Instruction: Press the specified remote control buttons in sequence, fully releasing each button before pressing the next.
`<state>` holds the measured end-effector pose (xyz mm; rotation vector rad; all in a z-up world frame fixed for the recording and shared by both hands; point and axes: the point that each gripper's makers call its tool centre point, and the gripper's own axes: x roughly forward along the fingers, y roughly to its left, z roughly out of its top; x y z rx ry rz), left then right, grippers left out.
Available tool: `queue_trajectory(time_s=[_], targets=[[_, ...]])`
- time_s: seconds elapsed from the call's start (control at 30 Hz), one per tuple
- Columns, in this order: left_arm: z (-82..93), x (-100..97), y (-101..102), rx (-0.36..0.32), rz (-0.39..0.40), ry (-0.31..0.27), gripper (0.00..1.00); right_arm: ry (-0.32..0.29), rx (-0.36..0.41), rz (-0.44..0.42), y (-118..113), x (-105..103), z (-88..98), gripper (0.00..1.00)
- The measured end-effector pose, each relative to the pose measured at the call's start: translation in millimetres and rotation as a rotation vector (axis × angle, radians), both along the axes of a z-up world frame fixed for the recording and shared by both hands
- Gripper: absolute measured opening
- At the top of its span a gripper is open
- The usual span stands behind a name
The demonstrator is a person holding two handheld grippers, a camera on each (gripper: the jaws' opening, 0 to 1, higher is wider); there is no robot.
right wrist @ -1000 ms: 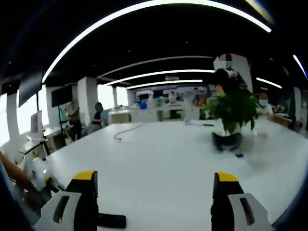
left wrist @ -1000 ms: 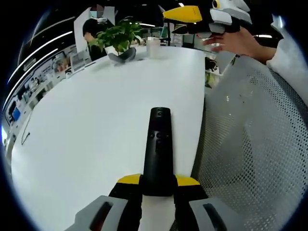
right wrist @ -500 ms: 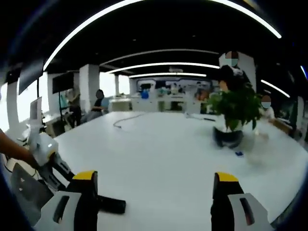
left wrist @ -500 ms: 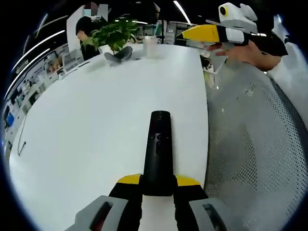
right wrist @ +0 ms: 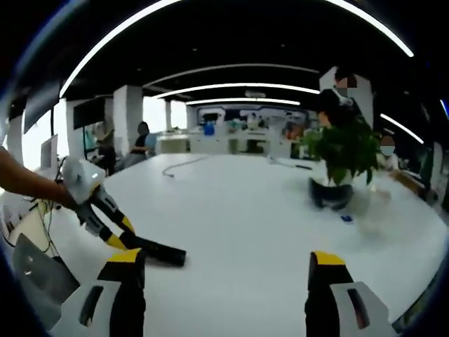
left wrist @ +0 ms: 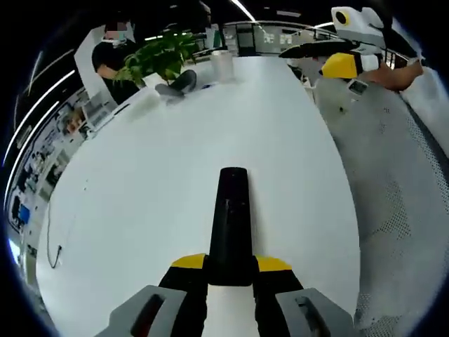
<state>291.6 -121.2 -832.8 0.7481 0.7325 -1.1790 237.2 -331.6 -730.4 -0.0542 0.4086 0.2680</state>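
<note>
Two yellow-tipped fingers of my left gripper [left wrist: 230, 265] clamp the black remote [left wrist: 231, 223], which sticks out forward between them over the white table [left wrist: 140, 182]. My right gripper [right wrist: 221, 261] gapes wide, gripping nothing.

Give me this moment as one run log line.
left tongs: shut on remote | right tongs: open, off remote | remote: over table | press: not started

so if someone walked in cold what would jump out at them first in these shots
Probably the long black remote, clamped at its near end by the left gripper and pointing out across the big white table. Next, the leafy potted plant toward the table's far side in the right gripper view, beyond the open right gripper.
</note>
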Motion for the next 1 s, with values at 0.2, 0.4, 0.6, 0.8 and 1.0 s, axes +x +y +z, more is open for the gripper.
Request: queue_trajectory(time_s=[0.2, 0.4, 0.6, 0.8, 1.0], targets=[[3.4, 34.3, 13, 0.023, 0.012, -0.022, 0.23, 0.015, -0.008, 0.001, 0, 0, -3.0, 0.95], [8.2, 60.8, 17, 0.049, -0.006, -0.044, 0.23, 0.024, -0.004, -0.004, -1, 0, -4.6, 0.94], [11.6, 84.9, 20, 0.059, -0.014, -0.059, 0.23, 0.038, -0.007, -0.009, -2, 0, -7.6, 0.93], [15.3, 107.3, 21, 0.089, -0.049, -0.086, 0.23, 0.049, -0.010, -0.010, -2, 0, -9.7, 0.93], [10.3, 132.5, 24, 0.097, -0.044, -0.101, 0.23, 0.062, -0.016, -0.013, -3, 0, -12.6, 0.92]])
